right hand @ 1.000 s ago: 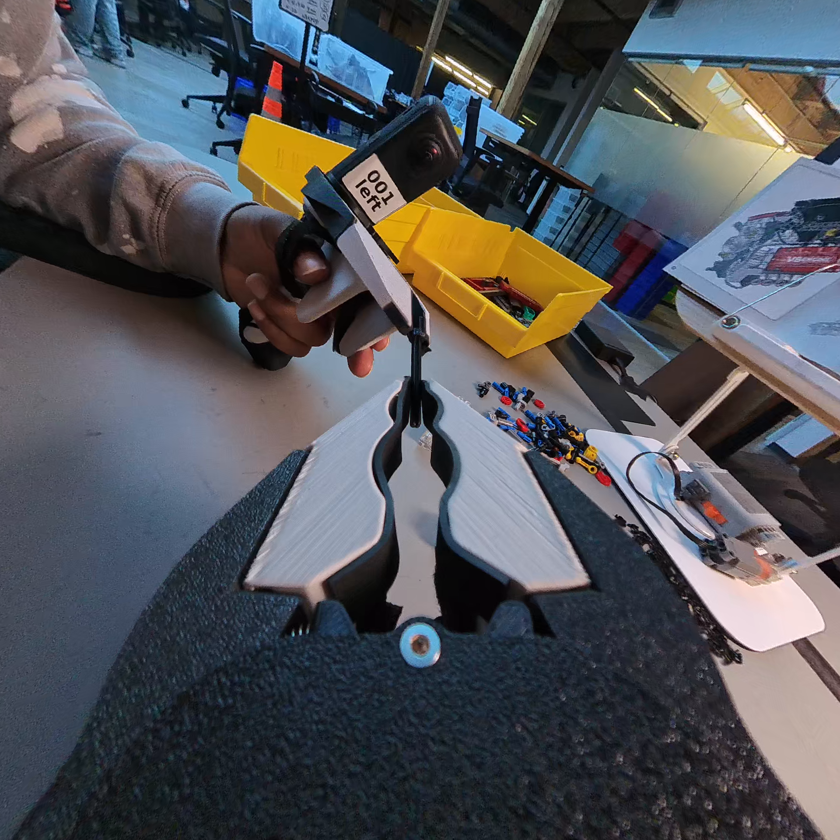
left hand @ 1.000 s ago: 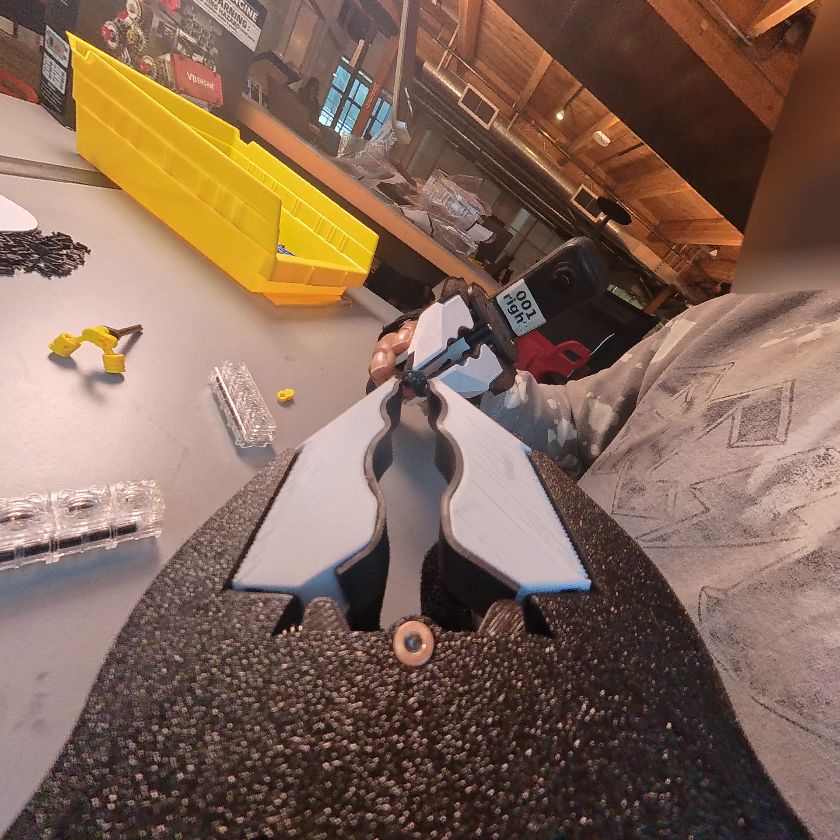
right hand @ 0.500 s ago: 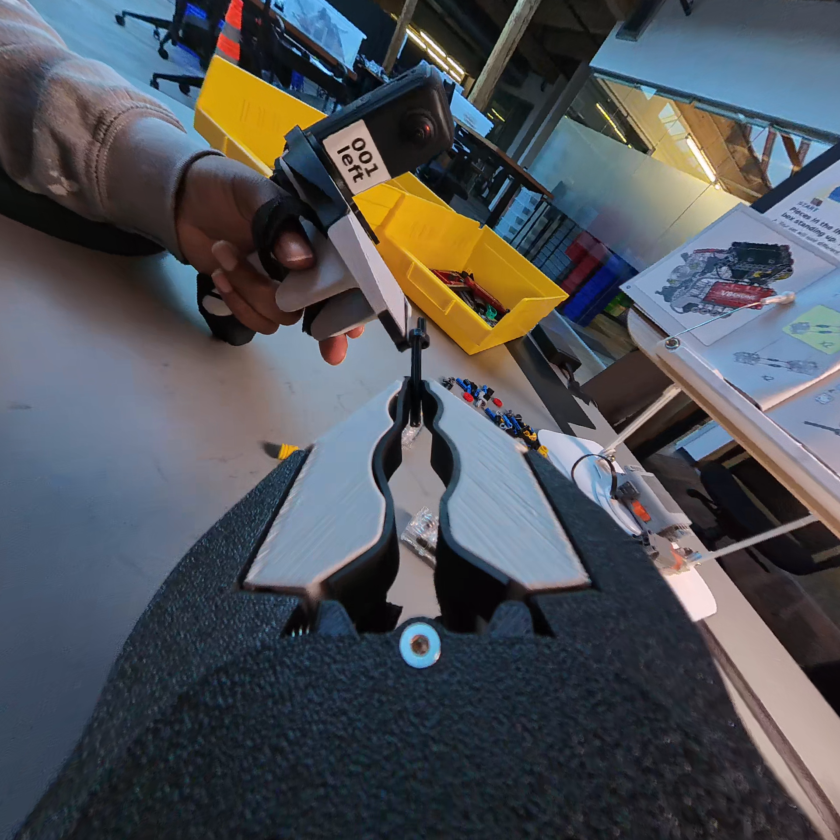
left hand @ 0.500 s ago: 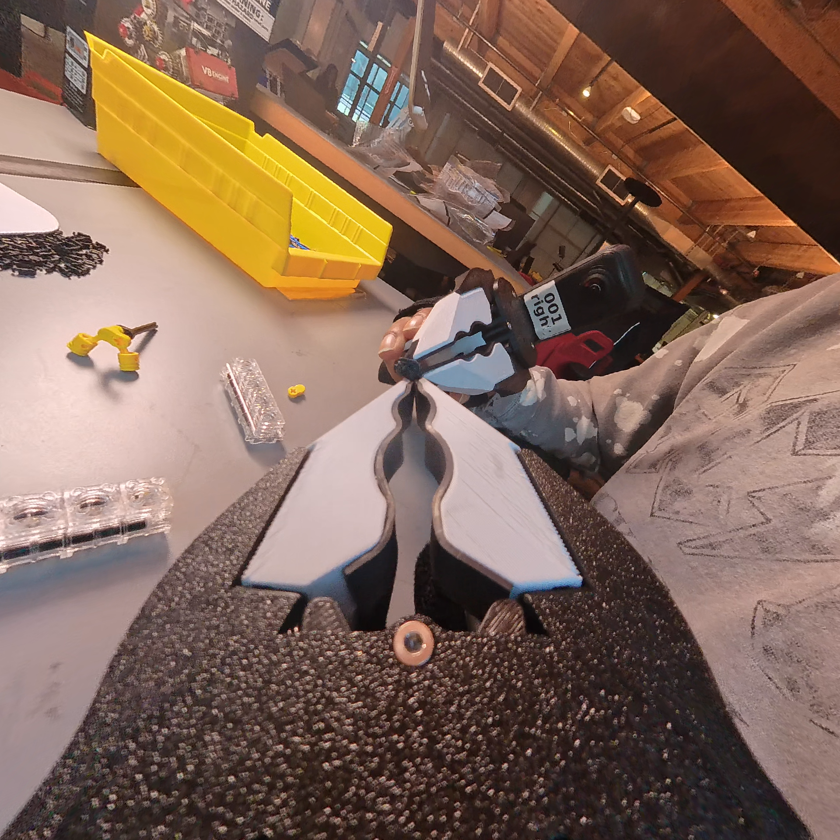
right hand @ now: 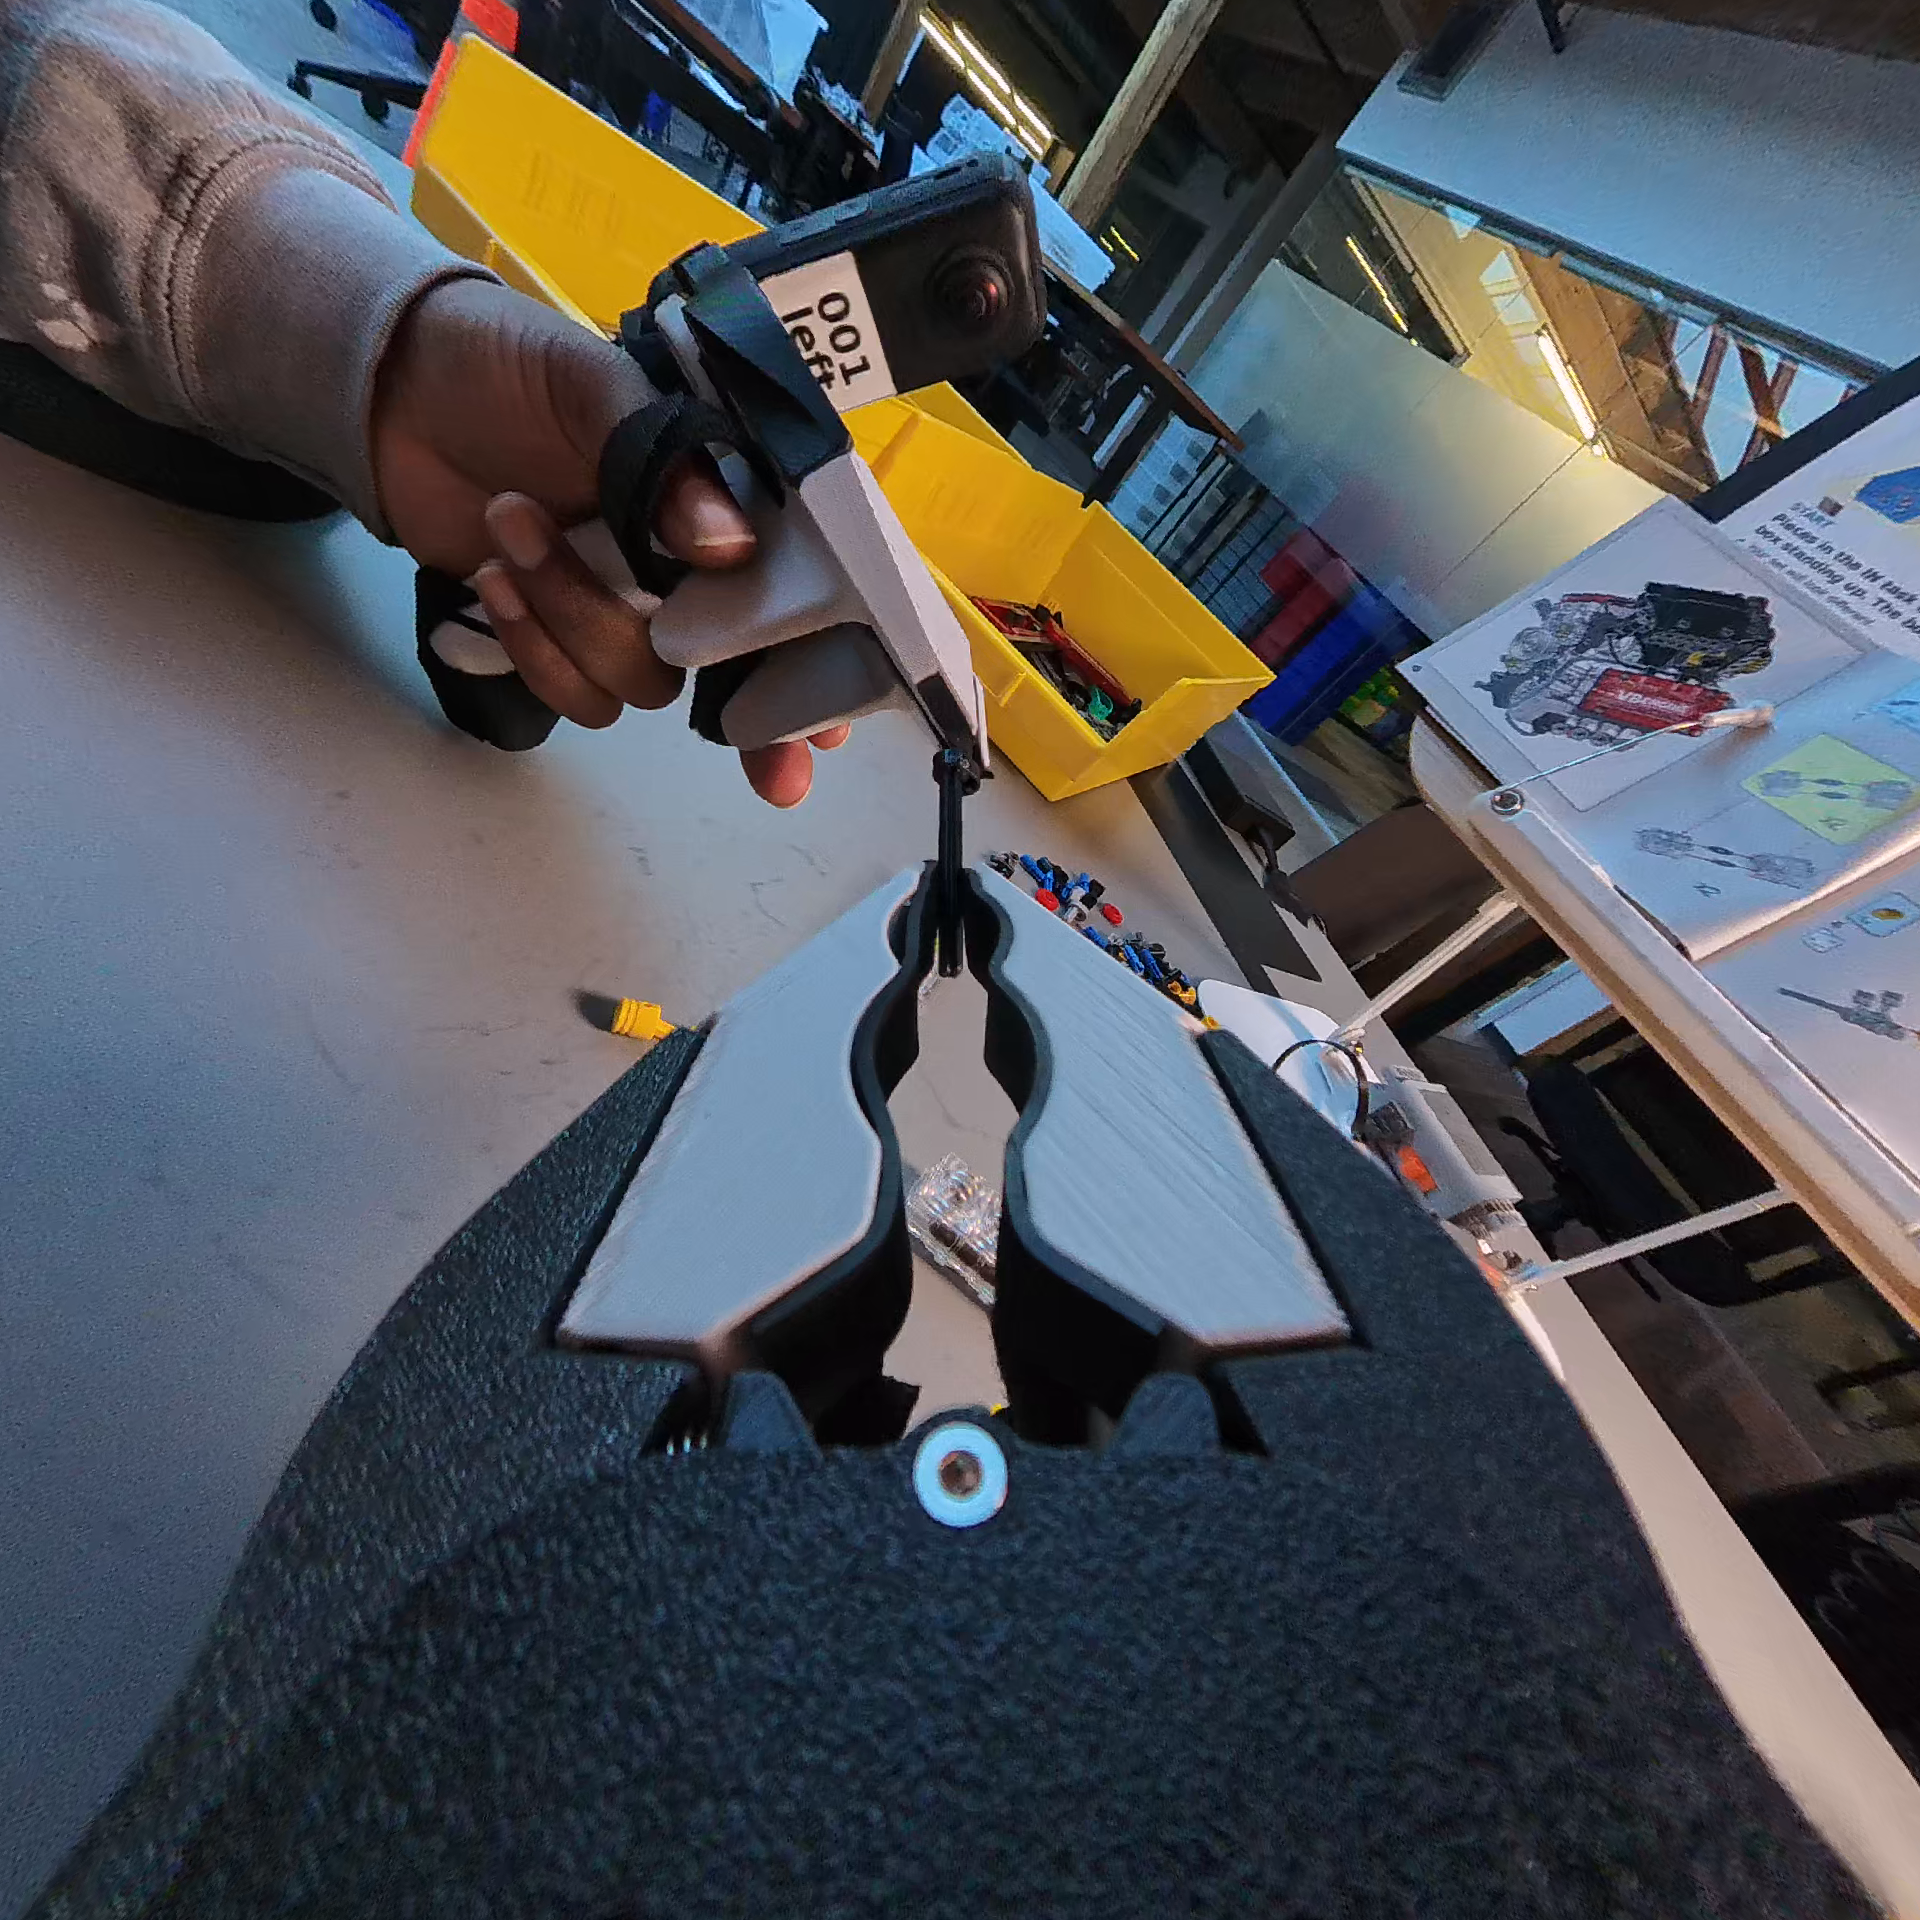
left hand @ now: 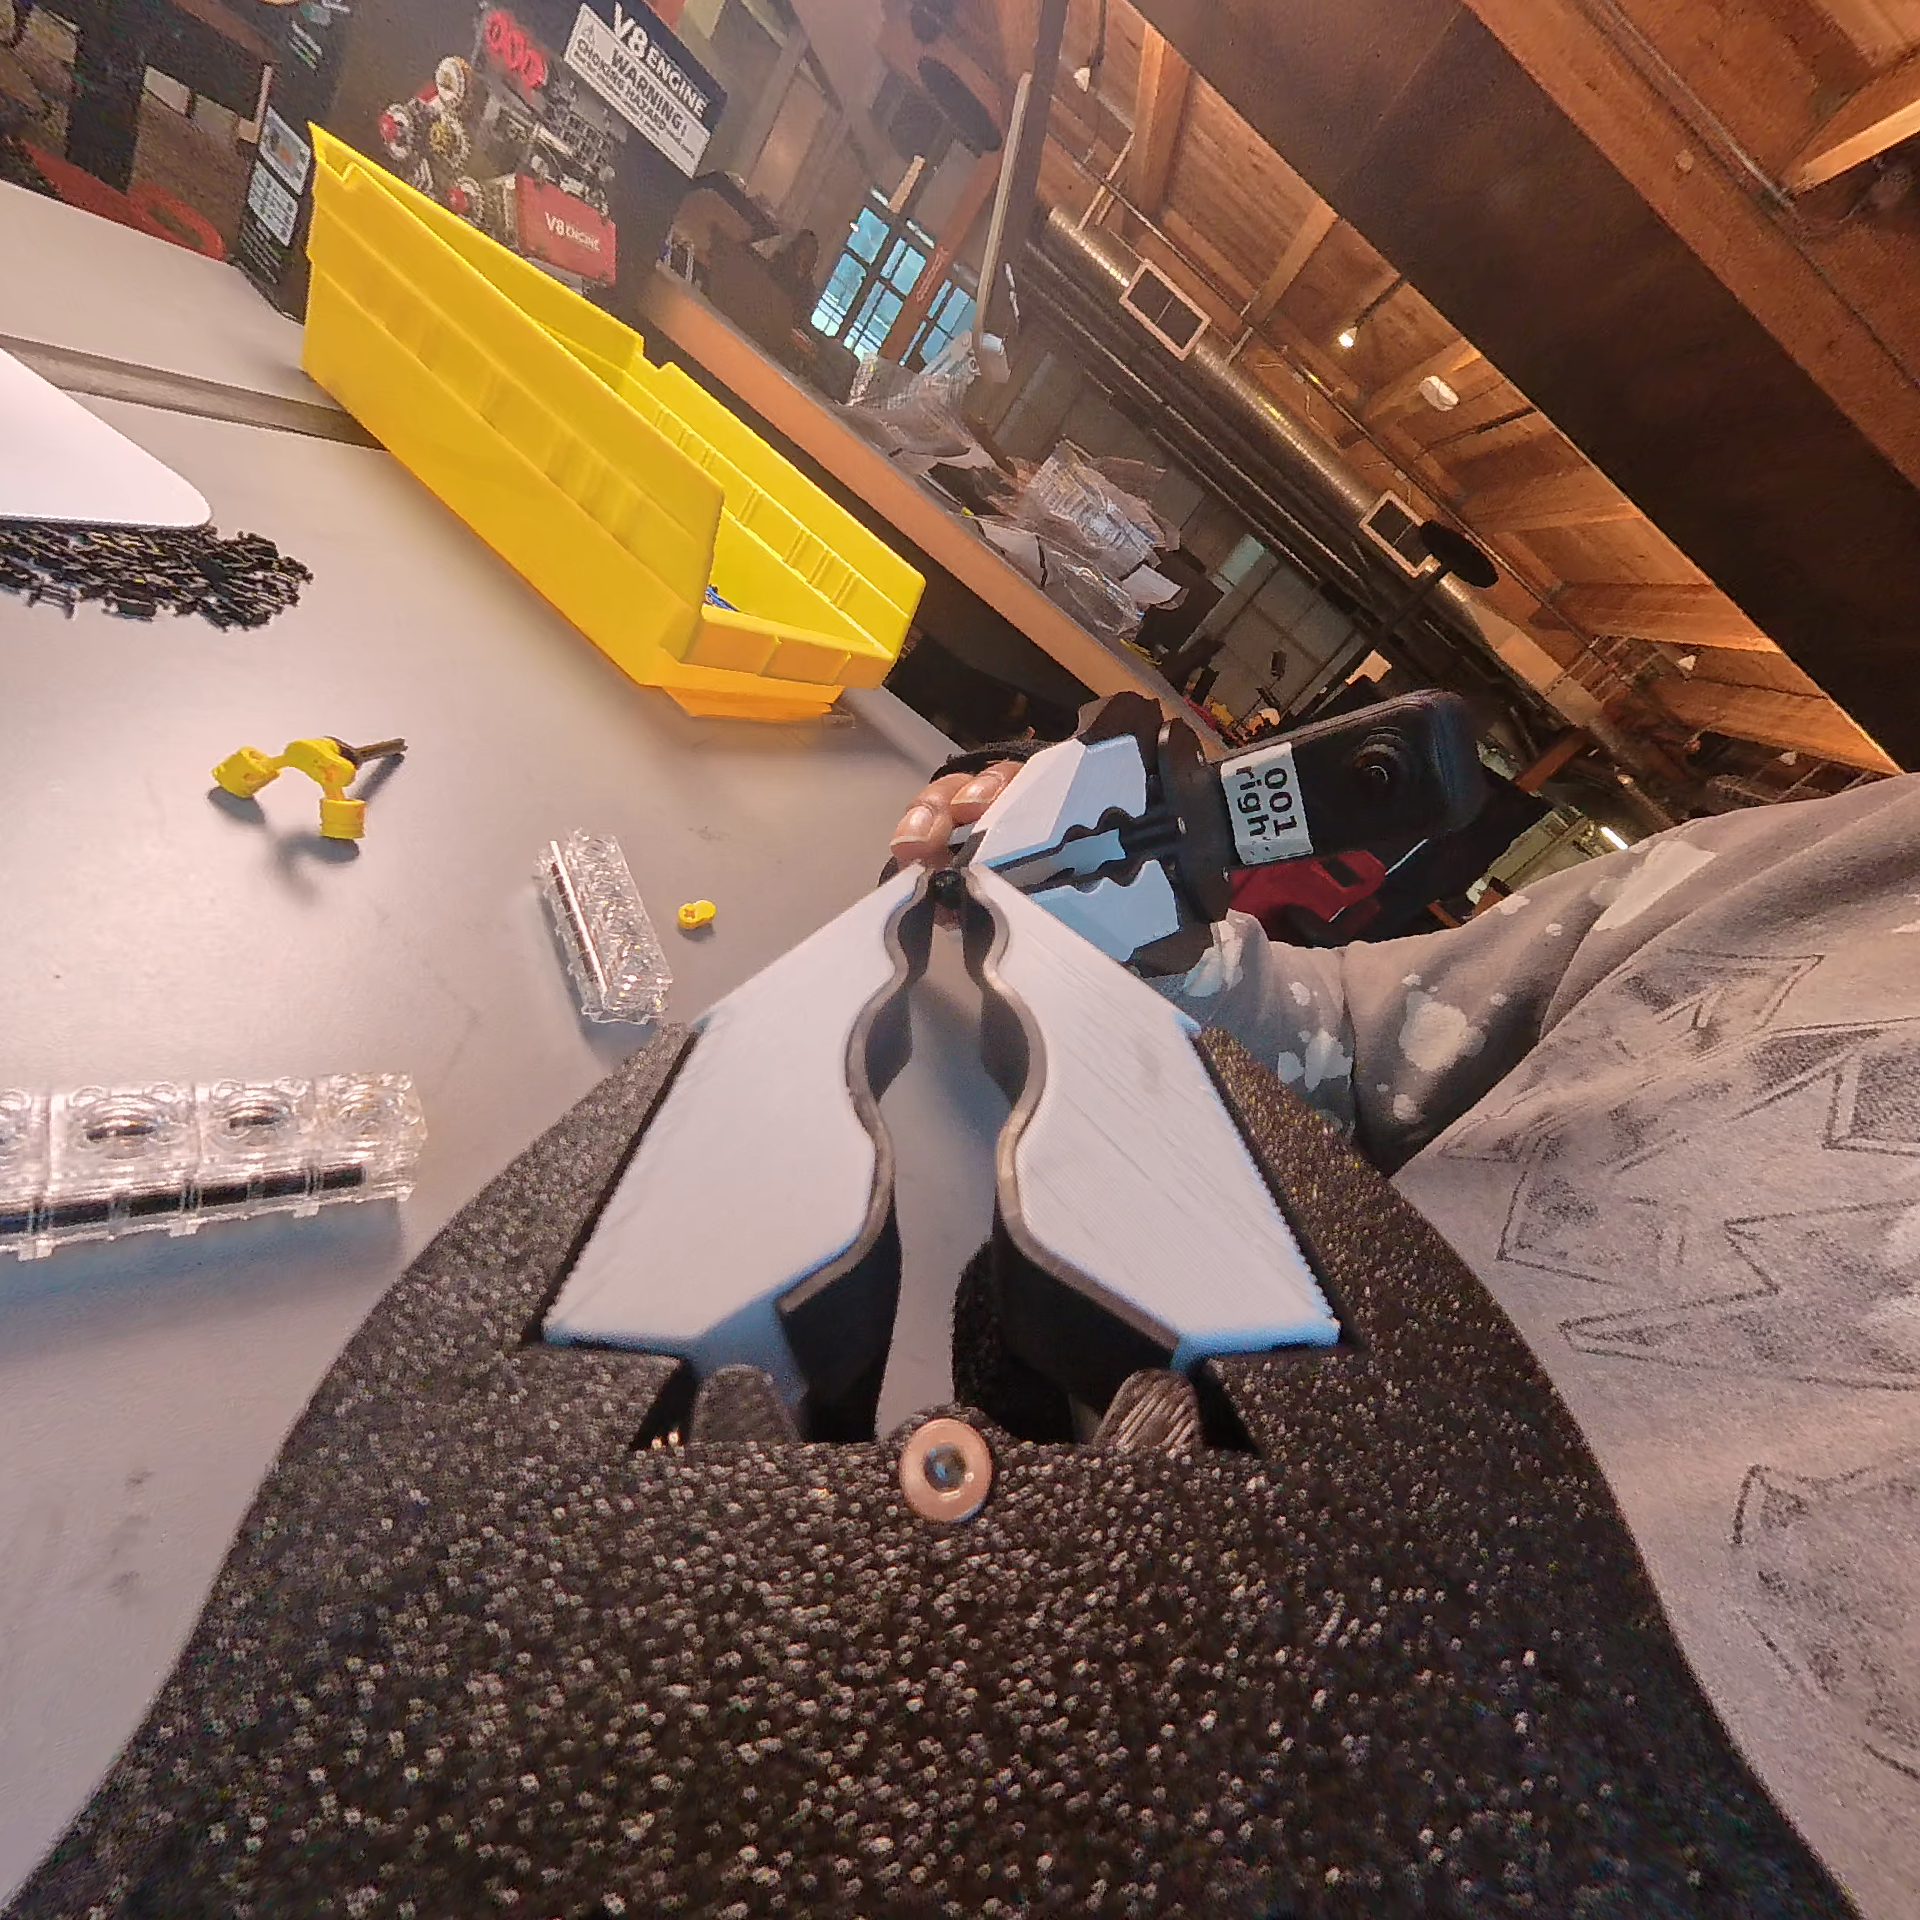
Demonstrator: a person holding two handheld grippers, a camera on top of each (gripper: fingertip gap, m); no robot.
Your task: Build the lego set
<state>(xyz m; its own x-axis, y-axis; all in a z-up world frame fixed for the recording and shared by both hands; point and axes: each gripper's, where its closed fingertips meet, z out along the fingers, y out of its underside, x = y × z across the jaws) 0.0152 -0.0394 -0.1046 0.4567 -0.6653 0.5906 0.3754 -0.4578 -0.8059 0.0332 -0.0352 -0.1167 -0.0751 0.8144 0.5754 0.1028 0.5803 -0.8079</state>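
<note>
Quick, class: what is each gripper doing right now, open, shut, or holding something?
Left gripper: shut on the upper end of the thin black axle.
Right gripper: shut on the same axle's lower end.

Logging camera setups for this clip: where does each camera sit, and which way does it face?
Left wrist view: on the left gripper, facing the right gripper above the grey table; own fingers and a patterned sleeve show.
Right wrist view: on the right gripper, facing the left gripper and its hand.
Shared: a thin black rod that both grippers pinch, yellow bins, clear blocks.
</note>
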